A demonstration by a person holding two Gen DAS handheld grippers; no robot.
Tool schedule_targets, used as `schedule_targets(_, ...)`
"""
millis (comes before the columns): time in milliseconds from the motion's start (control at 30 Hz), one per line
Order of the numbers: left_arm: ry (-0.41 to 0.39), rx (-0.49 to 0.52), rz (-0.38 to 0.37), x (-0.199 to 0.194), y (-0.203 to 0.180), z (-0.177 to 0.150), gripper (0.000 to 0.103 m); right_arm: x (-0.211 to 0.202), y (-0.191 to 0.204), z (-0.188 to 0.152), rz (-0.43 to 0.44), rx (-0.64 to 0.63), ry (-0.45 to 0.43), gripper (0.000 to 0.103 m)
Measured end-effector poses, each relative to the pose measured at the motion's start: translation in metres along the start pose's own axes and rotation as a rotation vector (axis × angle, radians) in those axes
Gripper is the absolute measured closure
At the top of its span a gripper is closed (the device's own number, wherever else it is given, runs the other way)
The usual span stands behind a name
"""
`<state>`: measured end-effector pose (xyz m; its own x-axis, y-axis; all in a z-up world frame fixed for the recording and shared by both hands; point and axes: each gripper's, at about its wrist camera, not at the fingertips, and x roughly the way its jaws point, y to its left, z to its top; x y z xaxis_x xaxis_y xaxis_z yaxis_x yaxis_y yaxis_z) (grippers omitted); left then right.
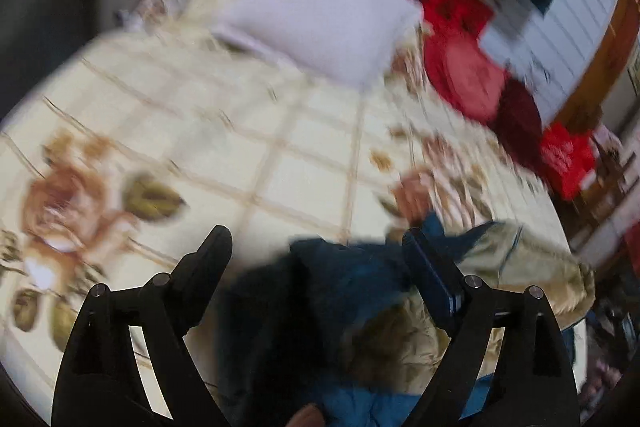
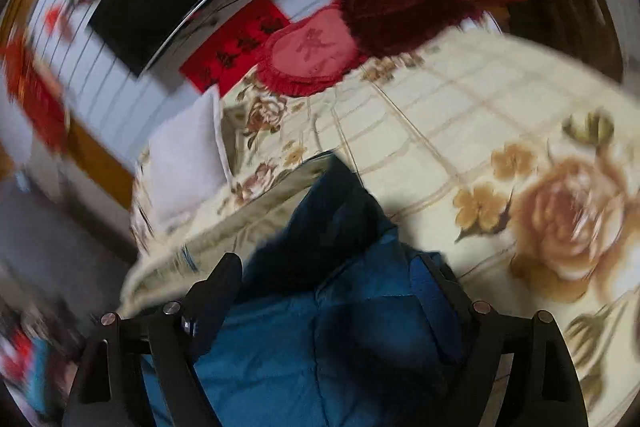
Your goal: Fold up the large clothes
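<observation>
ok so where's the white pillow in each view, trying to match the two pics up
Left wrist view: the white pillow lies at upper centre on the floral bedspread, left of the round red cushion.
Right wrist view: the white pillow sits at middle left, at the bedspread's edge, below and left of the red cushion.
Shared landmark: the round red cushion, beside a darker maroon one in both.

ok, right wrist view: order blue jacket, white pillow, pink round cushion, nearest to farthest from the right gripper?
1. Blue jacket, between the open right gripper fingers.
2. White pillow, up and left.
3. Pink round cushion, far end of the bed, by the wall.
</observation>
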<state>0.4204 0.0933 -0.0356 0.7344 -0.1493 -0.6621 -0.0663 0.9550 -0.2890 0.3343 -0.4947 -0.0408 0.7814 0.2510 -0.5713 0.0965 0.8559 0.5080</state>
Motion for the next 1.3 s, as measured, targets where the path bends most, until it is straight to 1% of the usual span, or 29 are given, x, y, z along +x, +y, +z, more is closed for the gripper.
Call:
schedule_targets(33, -0.029, 0.012, -0.005, -0.007, -0.003, 0.000, 0.016, -0.002, 0.012, 0.000, -0.024, -0.066, 0.001, 0.019)
schedule_targets(67, -0.067, 0.039, -0.017, -0.017, -0.011, -0.002, 0.016, -0.001, 0.018, -0.002, -0.037, -0.104, 0.004, 0.019)
schedule_targets(100, -0.086, 0.061, -0.035, -0.022, -0.017, -0.005, 0.016, 0.001, 0.029, -0.003, -0.052, -0.165, 0.017, 0.019)
schedule_targets(133, -0.093, 0.103, -0.082, -0.026, -0.030, -0.012, 0.016, 0.006, 0.041, -0.005, -0.056, -0.221, 0.035, 0.019)
schedule_targets(200, -0.059, 0.193, -0.143, -0.021, -0.055, -0.026, 0.016, 0.021, 0.062, -0.011, -0.050, -0.320, 0.083, 0.019)
schedule_targets(233, -0.042, 0.225, -0.143, -0.016, -0.064, -0.031, 0.016, 0.026, 0.067, -0.014, -0.048, -0.344, 0.098, 0.019)
schedule_targets(267, -0.017, 0.263, -0.132, -0.004, -0.075, -0.037, 0.016, 0.036, 0.073, -0.015, -0.045, -0.366, 0.118, 0.019)
schedule_targets(333, 0.033, 0.286, -0.090, 0.022, -0.084, -0.044, 0.016, 0.057, 0.077, -0.016, -0.057, -0.378, 0.153, 0.019)
schedule_targets(367, 0.077, 0.281, -0.066, 0.039, -0.086, -0.045, 0.016, 0.073, 0.074, -0.015, -0.076, -0.362, 0.178, 0.019)
schedule_targets(400, 0.119, 0.274, -0.014, 0.059, -0.085, -0.048, 0.016, 0.085, 0.070, -0.015, -0.091, -0.348, 0.193, 0.019)
schedule_targets(467, 0.161, 0.265, 0.041, 0.081, -0.081, -0.052, 0.016, 0.107, 0.058, -0.017, -0.128, -0.334, 0.227, 0.019)
schedule_targets(500, 0.184, 0.247, 0.057, 0.091, -0.076, -0.053, 0.016, 0.116, 0.050, -0.018, -0.142, -0.315, 0.245, 0.019)
schedule_targets(533, 0.189, 0.217, 0.056, 0.097, -0.072, -0.053, 0.016, 0.120, 0.043, -0.017, -0.139, -0.290, 0.254, 0.019)
schedule_targets(600, 0.177, 0.203, 0.063, 0.100, -0.068, -0.053, 0.015, 0.125, 0.032, -0.015, -0.124, -0.258, 0.243, 0.018)
schedule_targets(700, 0.188, 0.199, 0.084, 0.107, -0.069, -0.053, 0.013, 0.135, 0.027, -0.015, -0.142, -0.273, 0.251, 0.014)
schedule_targets(767, 0.193, 0.196, 0.101, 0.106, -0.070, -0.053, 0.013, 0.137, 0.027, -0.015, -0.146, -0.268, 0.265, 0.014)
schedule_targets(833, 0.187, 0.199, 0.099, 0.091, -0.067, -0.053, 0.014, 0.130, 0.030, -0.013, -0.181, -0.280, 0.257, 0.016)
schedule_targets(867, 0.173, 0.200, 0.099, 0.078, -0.062, -0.052, 0.014, 0.117, 0.030, -0.010, -0.194, -0.282, 0.240, 0.016)
schedule_targets(900, 0.161, 0.202, 0.087, 0.068, -0.058, -0.050, 0.014, 0.104, 0.029, -0.007, -0.188, -0.282, 0.227, 0.016)
schedule_targets(933, 0.136, 0.214, 0.066, 0.047, -0.050, -0.046, 0.014, 0.088, 0.027, -0.003, -0.174, -0.283, 0.208, 0.016)
schedule_targets(1000, 0.092, 0.248, 0.062, 0.015, -0.037, -0.044, 0.014, 0.047, 0.016, 0.002, -0.157, -0.288, 0.158, 0.016)
schedule_targets(1067, 0.073, 0.272, 0.054, -0.006, -0.024, -0.046, 0.014, 0.010, 0.000, -0.001, -0.160, -0.289, 0.144, 0.015)
schedule_targets(1133, 0.109, 0.290, -0.002, -0.018, -0.012, -0.054, 0.014, -0.012, -0.015, -0.011, -0.150, -0.287, 0.154, 0.015)
schedule_targets(1200, 0.141, 0.300, -0.047, -0.023, -0.003, -0.069, 0.014, -0.021, -0.029, -0.022, -0.129, -0.256, 0.161, 0.015)
schedule_targets(1233, 0.168, 0.306, -0.071, -0.022, 0.002, -0.079, 0.014, -0.022, -0.035, -0.028, -0.113, -0.236, 0.169, 0.015)
schedule_targets(1300, 0.208, 0.304, -0.089, -0.015, 0.007, -0.093, 0.014, -0.016, -0.048, -0.042, -0.071, -0.184, 0.202, 0.015)
